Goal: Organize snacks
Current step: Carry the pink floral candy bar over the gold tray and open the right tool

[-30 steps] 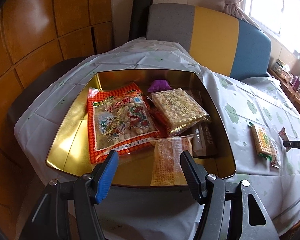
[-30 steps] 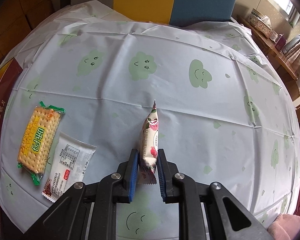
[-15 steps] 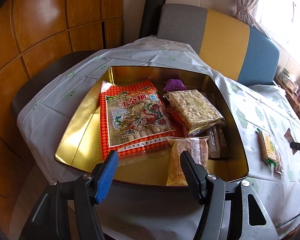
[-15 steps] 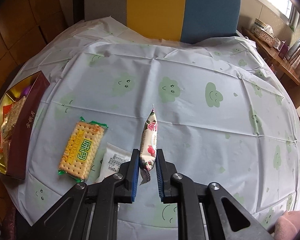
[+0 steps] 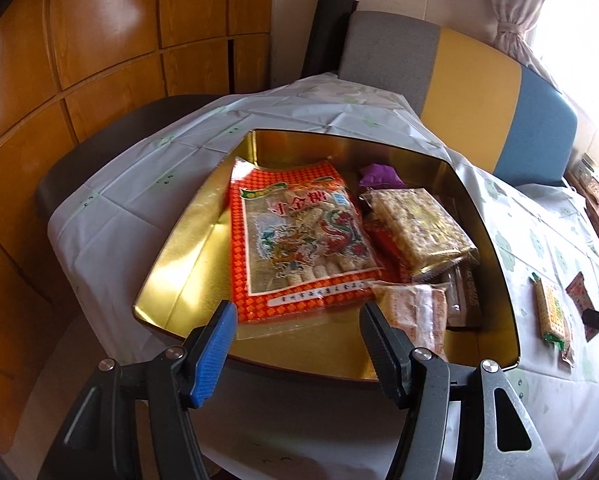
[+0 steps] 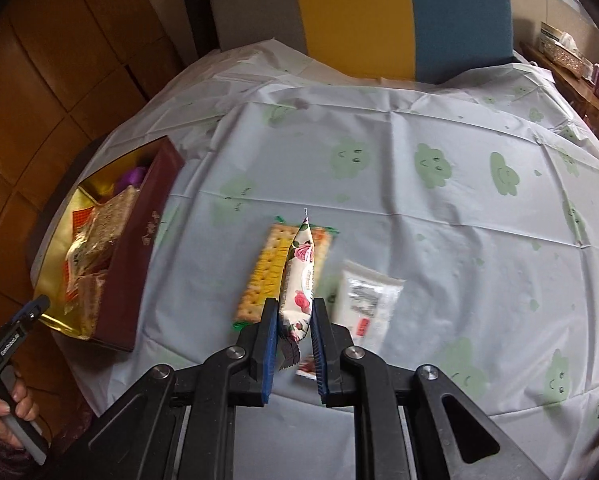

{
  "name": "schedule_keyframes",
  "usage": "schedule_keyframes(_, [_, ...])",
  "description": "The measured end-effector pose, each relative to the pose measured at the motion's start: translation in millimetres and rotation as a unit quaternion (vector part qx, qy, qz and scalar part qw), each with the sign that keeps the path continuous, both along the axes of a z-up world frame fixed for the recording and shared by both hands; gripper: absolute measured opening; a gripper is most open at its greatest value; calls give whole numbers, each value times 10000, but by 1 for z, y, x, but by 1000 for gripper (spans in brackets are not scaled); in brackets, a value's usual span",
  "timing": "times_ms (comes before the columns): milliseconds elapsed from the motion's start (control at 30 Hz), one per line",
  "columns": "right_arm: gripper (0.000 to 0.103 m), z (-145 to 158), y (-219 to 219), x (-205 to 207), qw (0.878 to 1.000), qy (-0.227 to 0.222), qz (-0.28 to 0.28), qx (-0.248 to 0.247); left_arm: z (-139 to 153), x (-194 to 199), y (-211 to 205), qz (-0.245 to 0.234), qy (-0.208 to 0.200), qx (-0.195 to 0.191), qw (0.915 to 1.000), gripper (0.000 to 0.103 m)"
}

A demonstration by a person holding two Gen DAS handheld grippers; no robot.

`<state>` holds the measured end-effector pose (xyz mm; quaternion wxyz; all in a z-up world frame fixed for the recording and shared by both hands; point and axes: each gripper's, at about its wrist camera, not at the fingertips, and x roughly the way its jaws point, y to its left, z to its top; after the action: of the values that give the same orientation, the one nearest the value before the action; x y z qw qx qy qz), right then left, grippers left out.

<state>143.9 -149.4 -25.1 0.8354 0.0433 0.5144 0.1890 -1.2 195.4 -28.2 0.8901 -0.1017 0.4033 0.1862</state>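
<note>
My right gripper [image 6: 294,312] is shut on a slim rose-printed snack packet [image 6: 299,272], held off the tablecloth above a yellow cracker packet [image 6: 263,272] and a white sachet [image 6: 367,296]. At the left stands the maroon box [image 6: 139,248] with a gold inside. My left gripper [image 5: 297,320] hangs open over the box's near rim [image 5: 299,360], nothing between its fingers. In the box lie a large orange-red candy bag [image 5: 299,236], a golden cracker pack [image 5: 415,228], a purple packet [image 5: 379,174] and a small clear pack [image 5: 415,312]. The cracker packet [image 5: 551,312] shows on the table to the right.
A round table under a white cloth with green clouds [image 6: 459,208] fills the right wrist view. A grey, yellow and blue chair back [image 5: 479,92] stands behind it and wooden panels [image 5: 99,60] to the left. A hand [image 6: 17,406] grips the left tool's handle.
The right gripper has lifted the rose packet and carried it left, over the cracker packet, and the box has come into its view. The left gripper has drifted slightly along the box's near edge, still open.
</note>
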Motion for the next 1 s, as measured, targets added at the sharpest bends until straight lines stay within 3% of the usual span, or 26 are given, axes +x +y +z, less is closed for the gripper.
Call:
schedule_keyframes(200, [15, 14, 62, -13, 9969, -103, 730, 288, 2, -3, 9, 185, -29, 21, 9998, 64])
schedule_keyframes(433, [16, 37, 139, -31, 9846, -283, 1610, 617, 3, -7, 17, 296, -58, 45, 9995, 64])
schedule_keyframes(667, [16, 20, 194, -41, 9784, -246, 2047, 143, 2, -8, 18, 282, -40, 44, 9996, 64])
schedule_keyframes(867, [17, 11, 208, -45, 9768, -396, 2087, -269, 0, -8, 19, 290, -30, 17, 9996, 64])
schedule_keyframes(1000, [18, 9, 207, -45, 9771, -412, 2070, -284, -1, -8, 21, 301, -15, -5, 9995, 64])
